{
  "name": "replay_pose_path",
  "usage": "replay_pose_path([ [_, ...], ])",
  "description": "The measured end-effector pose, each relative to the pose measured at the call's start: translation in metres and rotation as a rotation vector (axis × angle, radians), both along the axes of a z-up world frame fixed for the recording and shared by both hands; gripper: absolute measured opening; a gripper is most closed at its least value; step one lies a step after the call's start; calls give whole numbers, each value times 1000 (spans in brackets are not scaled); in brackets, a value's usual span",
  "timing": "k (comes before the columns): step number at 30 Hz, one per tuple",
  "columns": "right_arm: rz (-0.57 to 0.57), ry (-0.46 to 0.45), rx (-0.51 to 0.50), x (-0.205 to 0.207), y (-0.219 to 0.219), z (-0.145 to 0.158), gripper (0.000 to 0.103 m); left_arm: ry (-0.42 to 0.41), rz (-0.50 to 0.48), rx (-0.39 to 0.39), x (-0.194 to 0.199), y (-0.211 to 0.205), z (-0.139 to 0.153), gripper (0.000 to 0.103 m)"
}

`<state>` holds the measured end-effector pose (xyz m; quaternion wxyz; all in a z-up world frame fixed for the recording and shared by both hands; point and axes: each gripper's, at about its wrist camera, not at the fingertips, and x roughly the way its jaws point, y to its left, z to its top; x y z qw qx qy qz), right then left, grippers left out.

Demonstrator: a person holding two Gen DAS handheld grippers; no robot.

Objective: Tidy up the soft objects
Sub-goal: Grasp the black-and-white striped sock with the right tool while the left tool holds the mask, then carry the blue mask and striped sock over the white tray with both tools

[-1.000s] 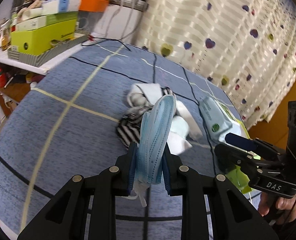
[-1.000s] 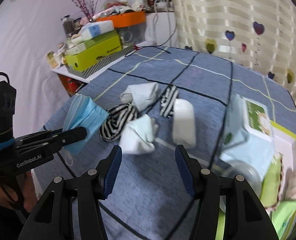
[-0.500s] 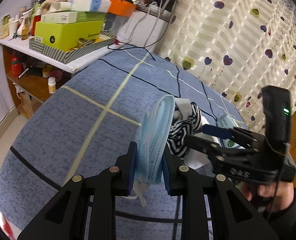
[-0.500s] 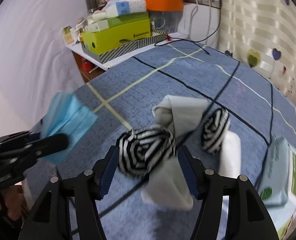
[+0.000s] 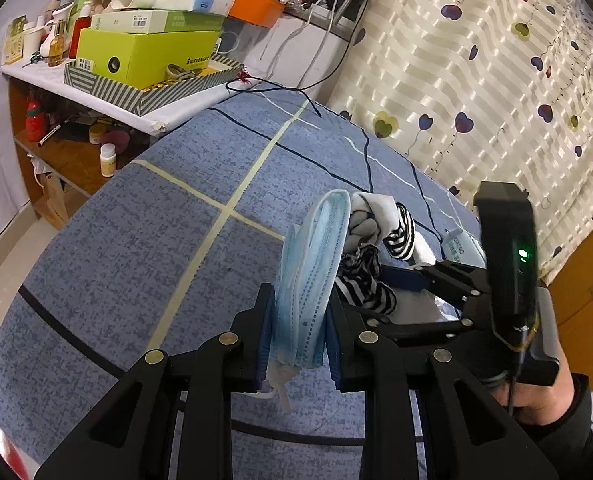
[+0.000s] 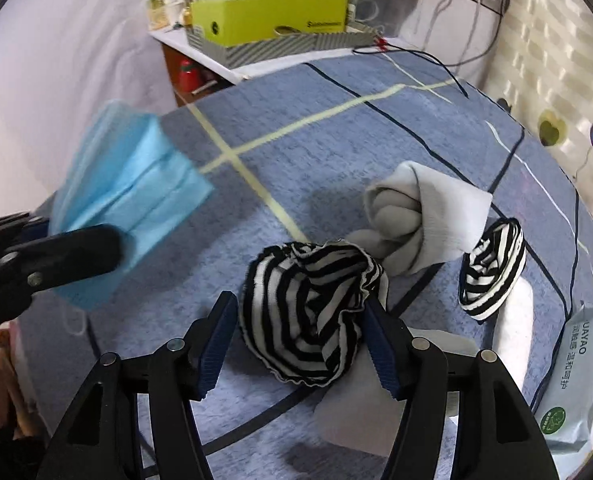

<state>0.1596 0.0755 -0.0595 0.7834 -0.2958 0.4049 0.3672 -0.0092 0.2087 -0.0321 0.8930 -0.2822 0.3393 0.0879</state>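
Blue pleated mask (image 5: 310, 280) sits clamped between the pads of our left gripper (image 5: 299, 330), as it did a second ago. Our right gripper (image 6: 300, 338) has since swung over the sock pile, its jaws just widening; the striped sock ball (image 6: 310, 312) now lies between its released fingers (image 6: 216, 334). Beyond them rests a grey sock (image 6: 416, 220). Only the right view shows the wipes pack (image 6: 576, 380) in full. The striped tray (image 5: 144, 92) holds a green box (image 5: 144, 54).

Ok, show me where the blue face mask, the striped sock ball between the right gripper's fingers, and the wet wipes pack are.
blue face mask (image 5: 310, 280), left wrist view, middle of the pleated stack.
striped sock ball (image 6: 310, 312), right wrist view, centre of the bundle.
wet wipes pack (image 6: 576, 376), right wrist view, front panel.
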Motion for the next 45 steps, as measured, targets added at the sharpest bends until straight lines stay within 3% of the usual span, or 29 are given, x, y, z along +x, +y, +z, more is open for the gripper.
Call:
replay_pose_path([
  [1,-5,1,10,1,0,1,62,0,2,1,0,0,0,24],
  [2,-13,-5,14,1,-1,2,55,-1,3,2,0,-1,0,24],
  [3,-21,-16,8,2,-1,2,41,-3,5,5,0,-1,1,24],
  [6,-33,-28,3,5,-2,1,24,-5,4,5,-1,-2,3,24],
  [10,-42,-32,43,0,-10,9,13,-7,2,6,-2,-5,6,24],
  [26,-43,-122,265,-67,-65,81,11,-49,-29,66,-11,-39,41,24],
  [45,-167,-218,421,-115,-181,127,11,-84,-193,161,0,-136,78,24],
])
